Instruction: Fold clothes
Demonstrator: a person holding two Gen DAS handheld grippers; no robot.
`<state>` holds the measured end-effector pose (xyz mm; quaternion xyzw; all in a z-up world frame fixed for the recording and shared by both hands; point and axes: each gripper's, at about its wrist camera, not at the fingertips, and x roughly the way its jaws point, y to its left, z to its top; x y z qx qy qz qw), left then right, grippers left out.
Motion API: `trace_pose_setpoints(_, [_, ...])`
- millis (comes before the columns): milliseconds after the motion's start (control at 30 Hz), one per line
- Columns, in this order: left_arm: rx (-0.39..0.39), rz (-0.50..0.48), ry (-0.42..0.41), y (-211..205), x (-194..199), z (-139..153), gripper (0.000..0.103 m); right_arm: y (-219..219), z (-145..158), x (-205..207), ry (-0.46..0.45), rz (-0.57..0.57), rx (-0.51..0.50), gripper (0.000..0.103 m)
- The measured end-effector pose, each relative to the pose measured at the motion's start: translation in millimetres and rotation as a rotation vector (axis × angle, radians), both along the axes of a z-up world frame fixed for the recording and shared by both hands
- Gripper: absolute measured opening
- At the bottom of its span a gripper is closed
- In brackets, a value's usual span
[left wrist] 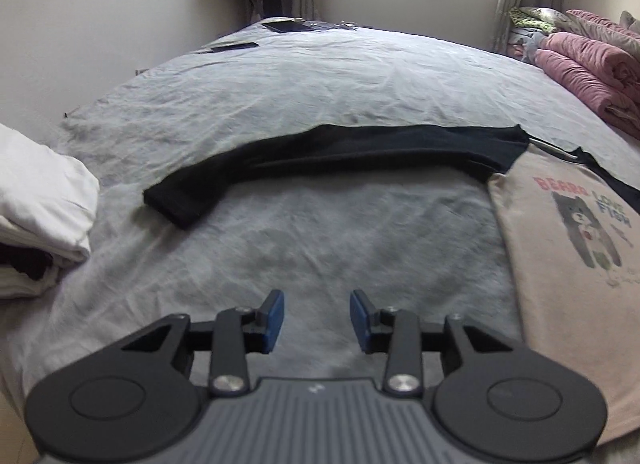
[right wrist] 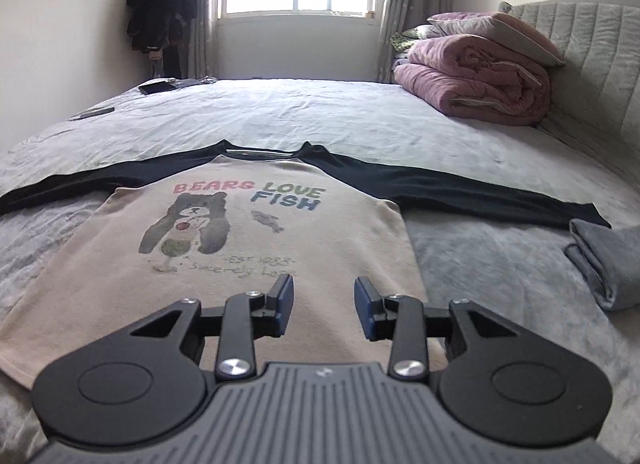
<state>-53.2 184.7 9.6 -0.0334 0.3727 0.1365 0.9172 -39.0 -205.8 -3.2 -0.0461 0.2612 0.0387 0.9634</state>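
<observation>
You've got the raglan shirt [right wrist: 256, 248] flat on the bed [right wrist: 360, 124], print side up — cream body, black sleeves spread straight out to both sides. Bear and fish graphic, "BEARS LOVE FISH" across the chest. Collar points toward the window, hem nearest you — no folds made yet.

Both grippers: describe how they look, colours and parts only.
The left gripper and right gripper look alike: black linkage arms with silver screw heads, two round black discs at the sides, a ribbed grey body, and blue pads on the fingertips. No cables, hands or sleeves show.
</observation>
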Motion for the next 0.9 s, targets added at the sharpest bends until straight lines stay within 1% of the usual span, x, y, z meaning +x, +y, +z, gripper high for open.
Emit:
trace_pose_setpoints(67, [0.060,0.034,-0.006,13.3,6.3,0.4,0.043,23.5,-8.5,9.3,-0.010,0.058,-0.031,0.038])
trace_pose_setpoints(100, [0.081,0.047,-0.007,20.4,9.5,-0.6,0.044,32.7,-12.7,14.1,0.002,0.085,-0.023,0.038])
trace_pose_setpoints(167, [0.100,0.067,0.003,34.8,15.1,-4.9,0.044,45.5,-19.3,22.8,0.041,0.119,0.023,0.038])
trace_pose_setpoints(267, [0.116,0.092,0.016,51.6,21.5,-10.7,0.044,62.4,-25.9,30.5,0.088,0.136,0.068,0.038])
trace_pose_setpoints(367, [0.137,0.112,0.017,62.3,29.2,-15.1,0.045,80.1,-30.8,32.1,0.117,0.160,0.092,0.039])
trace_pose_setpoints(500, [0.236,0.111,0.046,62.8,47.7,-25.0,0.047,97.5,-29.9,33.7,0.126,0.182,0.071,0.041])
trace_pose_setpoints(633, [0.291,0.140,0.045,71.5,60.2,-31.1,0.047,105.1,-28.8,36.3,0.136,0.204,0.109,0.041])
trace_pose_setpoints(767, [0.244,0.169,0.032,85.8,68.8,-32.8,0.047,117.7,-31.8,37.2,0.117,0.208,0.107,0.044])
trace_pose_setpoints(900, [0.261,0.149,0.009,86.0,73.9,-33.7,0.047,127.0,-36.5,33.3,0.089,0.203,0.093,0.051])
